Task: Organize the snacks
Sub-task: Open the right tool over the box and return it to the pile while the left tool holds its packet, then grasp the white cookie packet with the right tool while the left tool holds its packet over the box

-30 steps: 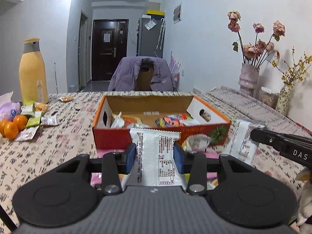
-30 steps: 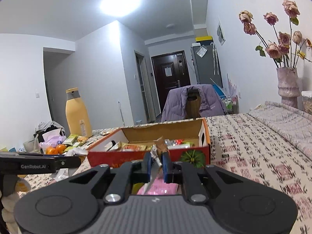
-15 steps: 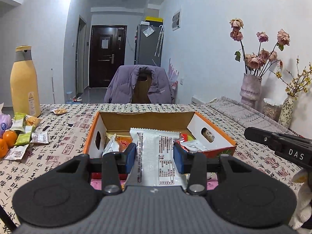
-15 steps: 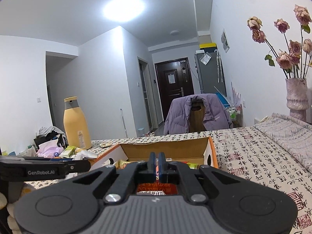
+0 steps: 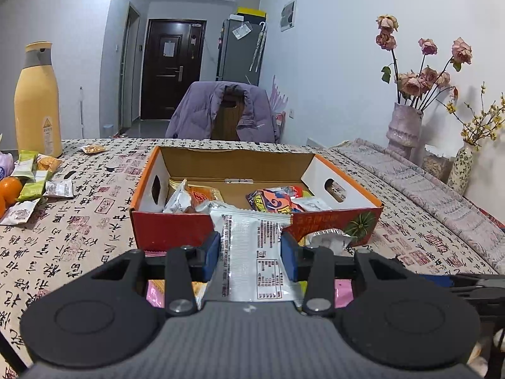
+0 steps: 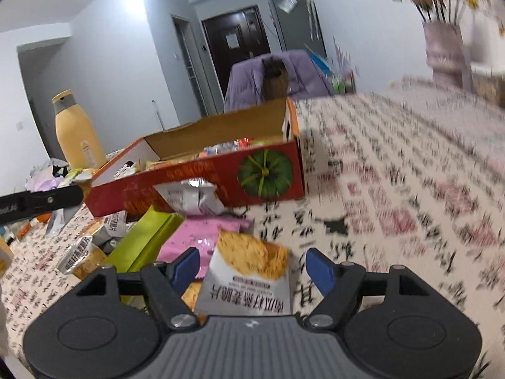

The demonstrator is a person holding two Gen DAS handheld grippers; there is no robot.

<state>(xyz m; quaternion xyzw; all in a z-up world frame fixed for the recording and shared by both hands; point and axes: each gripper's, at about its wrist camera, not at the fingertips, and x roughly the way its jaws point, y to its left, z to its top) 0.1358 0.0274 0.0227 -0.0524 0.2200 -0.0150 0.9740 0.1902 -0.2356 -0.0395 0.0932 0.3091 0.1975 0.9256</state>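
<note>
Snack box (image 5: 252, 221) just ahead, left tongs (image 5: 251, 254) gripping white packet (image 5: 252, 259), right tongs (image 6: 252, 270) opening astride oat-crisp packet (image 6: 249, 271)

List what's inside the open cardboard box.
Inside the cardboard box lie loose snack packets: a white packet and an orange packet at the left, a colourful red-blue packet at the right. Whatever lies beneath them is covered; the near wall hides the floor.

The snack packet (image 6: 252, 271) shows upside-down Chinese lettering; the tablecloth (image 5: 79, 221) carries printed calligraphy characters.
</note>
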